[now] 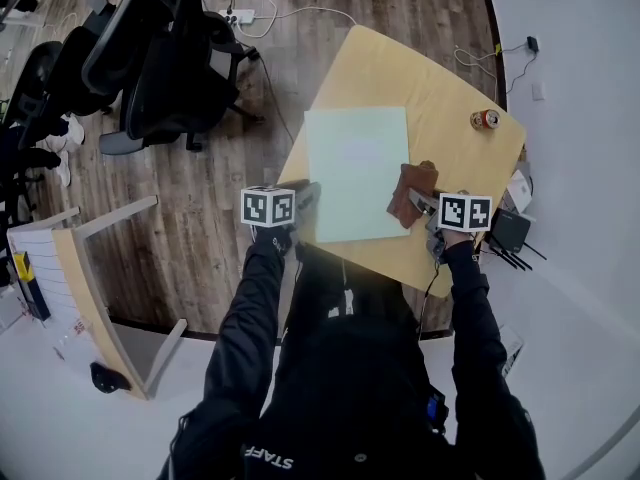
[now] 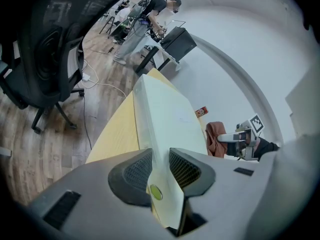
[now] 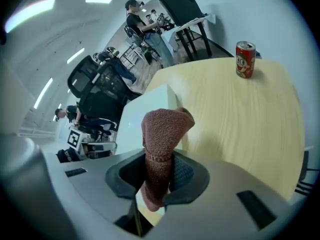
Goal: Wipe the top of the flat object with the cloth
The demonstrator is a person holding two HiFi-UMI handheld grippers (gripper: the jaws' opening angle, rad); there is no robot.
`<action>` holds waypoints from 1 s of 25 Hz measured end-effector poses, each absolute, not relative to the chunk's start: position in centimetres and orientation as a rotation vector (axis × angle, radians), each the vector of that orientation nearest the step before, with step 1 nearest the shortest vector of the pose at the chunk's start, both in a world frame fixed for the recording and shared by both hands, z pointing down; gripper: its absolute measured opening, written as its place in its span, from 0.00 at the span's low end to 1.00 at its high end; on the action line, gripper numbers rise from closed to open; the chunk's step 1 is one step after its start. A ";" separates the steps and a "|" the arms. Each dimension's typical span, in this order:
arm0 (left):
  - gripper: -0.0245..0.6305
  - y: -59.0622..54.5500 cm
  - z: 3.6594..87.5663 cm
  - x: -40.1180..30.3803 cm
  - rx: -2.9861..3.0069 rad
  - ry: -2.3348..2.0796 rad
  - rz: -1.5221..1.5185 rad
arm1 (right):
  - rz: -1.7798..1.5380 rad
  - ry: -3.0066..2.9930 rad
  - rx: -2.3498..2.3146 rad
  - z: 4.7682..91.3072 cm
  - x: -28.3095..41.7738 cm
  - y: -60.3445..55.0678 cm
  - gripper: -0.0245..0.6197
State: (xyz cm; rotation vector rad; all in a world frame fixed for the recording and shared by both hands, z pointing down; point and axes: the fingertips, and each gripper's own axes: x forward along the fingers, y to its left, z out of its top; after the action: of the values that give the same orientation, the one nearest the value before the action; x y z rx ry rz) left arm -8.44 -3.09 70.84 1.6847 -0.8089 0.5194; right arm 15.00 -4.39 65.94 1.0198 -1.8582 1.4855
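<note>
A pale green flat board (image 1: 355,168) lies on the wooden table (image 1: 400,68). My left gripper (image 1: 305,200) holds the board's near left corner, and in the left gripper view the board's edge (image 2: 170,119) sits pinched between the pads of that gripper (image 2: 160,156). My right gripper (image 1: 425,206) is shut on a brown knitted cloth (image 1: 413,190) at the board's right edge. In the right gripper view the cloth (image 3: 162,129) stands up out of the gripper (image 3: 157,161), with the board (image 3: 145,109) behind it. I cannot tell whether the cloth touches the board.
A red drink can (image 1: 485,119) stands near the table's far right corner. Black office chairs (image 1: 170,58) sit on the wood floor to the left. A black router (image 1: 510,230) lies off the table's right side. People work at desks in the background (image 2: 150,19).
</note>
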 end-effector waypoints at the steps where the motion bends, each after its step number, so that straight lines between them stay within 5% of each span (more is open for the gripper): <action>1: 0.22 -3.1 70.8 -8.5 1.686 -0.809 0.520 | 1.506 -1.895 1.019 64.8 14.4 -4.5 0.20; 16: 0.22 -3.1 70.5 -8.1 1.673 -0.810 0.468 | 1.759 -2.060 0.583 62.0 -2.7 3.2 0.20; 25: 0.22 -3.1 70.5 -8.2 1.673 -0.804 0.464 | 1.725 -1.989 0.521 66.1 -5.2 4.4 0.20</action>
State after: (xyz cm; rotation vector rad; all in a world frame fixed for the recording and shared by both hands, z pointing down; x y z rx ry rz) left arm -8.21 -3.13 70.51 1.6733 -0.8041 0.4636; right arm -5.18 4.45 66.09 0.5209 -1.9891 1.7250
